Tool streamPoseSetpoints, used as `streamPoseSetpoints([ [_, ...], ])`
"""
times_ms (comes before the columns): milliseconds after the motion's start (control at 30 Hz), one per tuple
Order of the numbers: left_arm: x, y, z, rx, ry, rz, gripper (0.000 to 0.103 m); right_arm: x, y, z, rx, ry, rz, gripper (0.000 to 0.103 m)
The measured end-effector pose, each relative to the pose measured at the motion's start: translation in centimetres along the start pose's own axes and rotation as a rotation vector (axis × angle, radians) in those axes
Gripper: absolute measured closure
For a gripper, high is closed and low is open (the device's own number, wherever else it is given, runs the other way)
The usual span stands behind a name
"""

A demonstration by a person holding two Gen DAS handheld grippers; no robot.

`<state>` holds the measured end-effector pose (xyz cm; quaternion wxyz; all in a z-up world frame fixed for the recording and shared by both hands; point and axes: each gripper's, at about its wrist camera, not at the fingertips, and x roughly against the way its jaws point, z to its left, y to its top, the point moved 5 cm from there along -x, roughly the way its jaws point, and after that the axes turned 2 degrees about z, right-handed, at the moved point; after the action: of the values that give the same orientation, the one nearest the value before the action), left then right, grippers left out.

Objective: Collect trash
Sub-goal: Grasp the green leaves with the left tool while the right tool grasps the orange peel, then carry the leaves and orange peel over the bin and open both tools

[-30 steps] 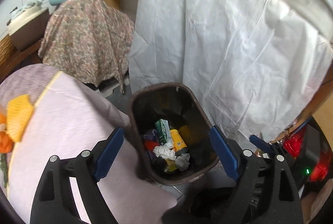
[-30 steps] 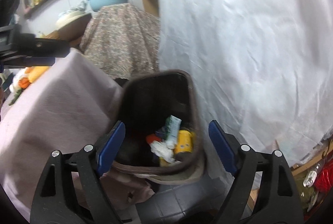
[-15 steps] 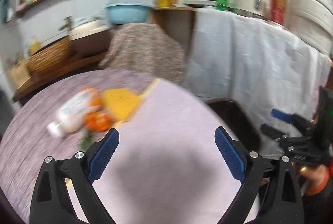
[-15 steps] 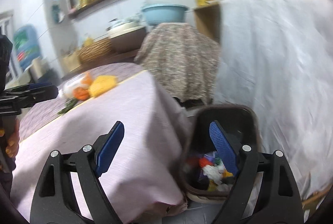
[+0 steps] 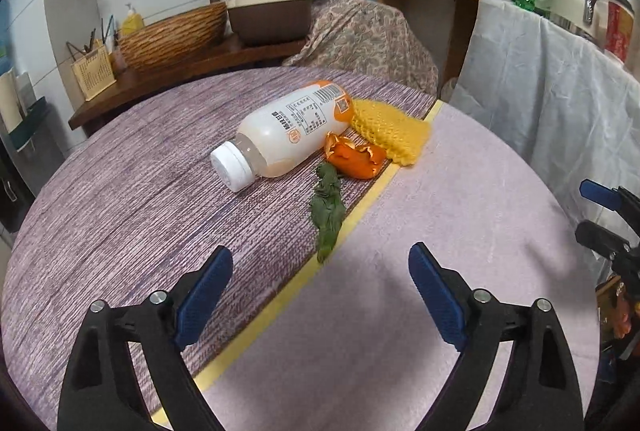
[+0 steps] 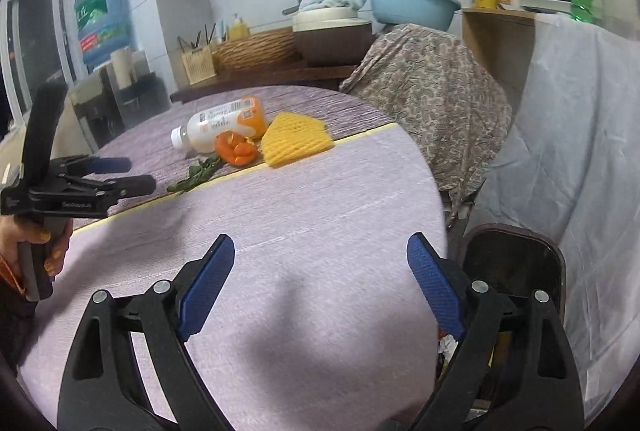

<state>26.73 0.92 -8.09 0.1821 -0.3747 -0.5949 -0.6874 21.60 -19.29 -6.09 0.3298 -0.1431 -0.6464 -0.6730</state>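
On the round table lie a white plastic bottle (image 5: pixel 286 133) with an orange label, an orange peel (image 5: pixel 354 159), a yellow foam net (image 5: pixel 390 133) and a wilted green leaf (image 5: pixel 328 209). They also show in the right wrist view: the bottle (image 6: pixel 224 123), the peel (image 6: pixel 236 149), the net (image 6: pixel 296 143), the leaf (image 6: pixel 196 175). My left gripper (image 5: pixel 320 291) is open and empty, above the table just short of the leaf. My right gripper (image 6: pixel 320 279) is open and empty over the table's near edge. The brown trash bin (image 6: pixel 516 263) stands on the floor at the right.
The table (image 5: pixel 120 191) has a purple striped cloth, a yellow tape line and a pale pink cloth (image 5: pixel 460 211). A white sheet (image 5: pixel 560 91) and a patterned cover (image 5: pixel 360 31) drape furniture behind. A counter holds a basket (image 5: pixel 172 35), a basin and a microwave.
Both grippers have swung up and left from over the trash bin to face the table. The trash on the table has come into view. Both stay open and empty.
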Motion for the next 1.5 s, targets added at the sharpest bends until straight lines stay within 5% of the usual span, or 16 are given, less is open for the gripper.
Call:
streamPoseSetpoints([
  [333, -5.3, 1.2, -0.9, -0.042, 0.06, 0.119, 0.048, -2.0, 2.4, 2.3, 0.049, 0.013, 0.017, 0.016],
  [467, -5.1, 0.9, -0.2, -0.02, 0.025, 0.128, 0.087, -3.6, 4.1, 2.7, 0.044, 0.039, 0.032, 0.016],
  [633, -3.4, 0.5, 1.2, 0.038, -0.023, 0.127, 0.091, -6.7, 6.1, 5.0, 0.089, 0.095, 0.075, 0.016],
  [767, 1.5, 2.1, 4.1, 0.102, -0.026, 0.02, 0.091, -9.8, 6.9, 7.8, 0.192, 0.1, 0.117, 0.017],
  [967, 5.4, 3.1, 6.5, 0.191, -0.034, -0.104, 0.091, -14.5, 7.1, 11.7, 0.357, 0.083, 0.188, 0.038],
  [1133, 4.6, 3.3, 6.6, 0.209, -0.048, -0.096, 0.091, -17.3, 7.4, 13.3, 0.502, -0.056, 0.197, 0.055],
  [1167, 4.3, 3.3, 6.4, 0.209, -0.057, -0.092, 0.091, -17.4, 7.4, 13.4, 0.526, -0.083, 0.192, 0.069],
  [1200, 4.2, 3.3, 6.2, 0.206, -0.066, -0.089, 0.091, -17.4, 7.5, 13.4, 0.532, -0.076, 0.197, 0.084],
  [1233, 4.1, 3.3, 6.1, 0.201, -0.069, -0.091, 0.091, -17.1, 7.4, 13.2, 0.511, -0.048, 0.206, 0.087],
  [1500, 3.9, 3.3, 3.9, 0.153, -0.117, -0.085, 0.091, -10.6, 6.2, 10.5, 0.29, 0.1, 0.131, 0.088],
])
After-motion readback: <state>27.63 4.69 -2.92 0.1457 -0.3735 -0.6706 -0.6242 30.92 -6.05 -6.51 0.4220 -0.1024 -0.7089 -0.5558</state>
